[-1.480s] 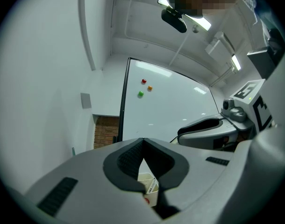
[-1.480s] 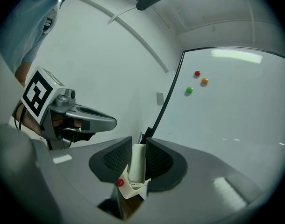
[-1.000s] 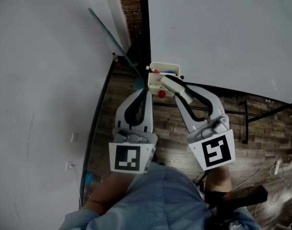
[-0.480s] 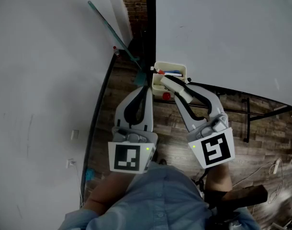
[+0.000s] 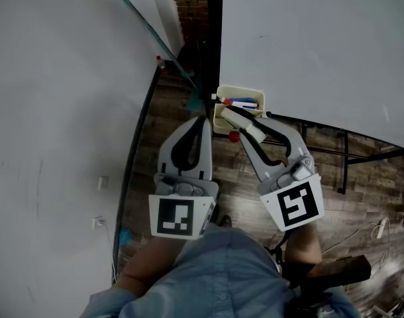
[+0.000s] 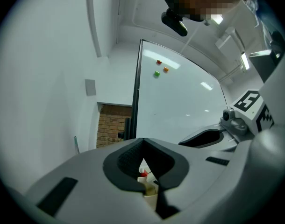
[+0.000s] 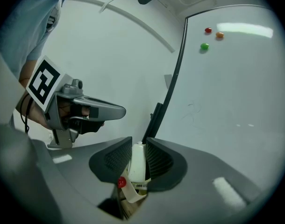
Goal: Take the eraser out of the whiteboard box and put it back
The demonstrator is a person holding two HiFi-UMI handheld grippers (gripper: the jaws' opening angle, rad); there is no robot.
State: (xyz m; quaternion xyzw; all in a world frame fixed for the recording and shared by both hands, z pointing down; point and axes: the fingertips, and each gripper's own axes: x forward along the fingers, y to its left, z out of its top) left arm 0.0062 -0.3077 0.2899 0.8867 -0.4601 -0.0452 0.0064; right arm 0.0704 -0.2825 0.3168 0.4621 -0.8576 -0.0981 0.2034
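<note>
The cream whiteboard box (image 5: 255, 95) hangs at the whiteboard's lower left corner, with markers (image 5: 244, 103) in it. My right gripper (image 5: 240, 116) is shut on the white eraser (image 5: 246, 126), whose far end overlaps the box's near rim. In the right gripper view the eraser (image 7: 137, 164) stands upright between the ribbed pads (image 7: 157, 160), with the box rim (image 7: 129, 196) and a red magnet (image 7: 121, 182) just below. My left gripper (image 5: 203, 118) is shut and empty, left of the box. Through its jaws the left gripper view shows part of the box (image 6: 150, 191).
The whiteboard (image 5: 321, 45) fills the upper right on a black stand (image 5: 344, 167). A white wall (image 5: 56, 78) is at left, with a teal stick (image 5: 155, 35) leaning by the brick gap. Coloured magnets (image 7: 204, 46) sit high on the board. Cables (image 5: 377, 234) lie on the wood floor.
Both grippers have moved forward and down toward the box. The eraser stays clamped in the right gripper and now reaches over the box's rim.
</note>
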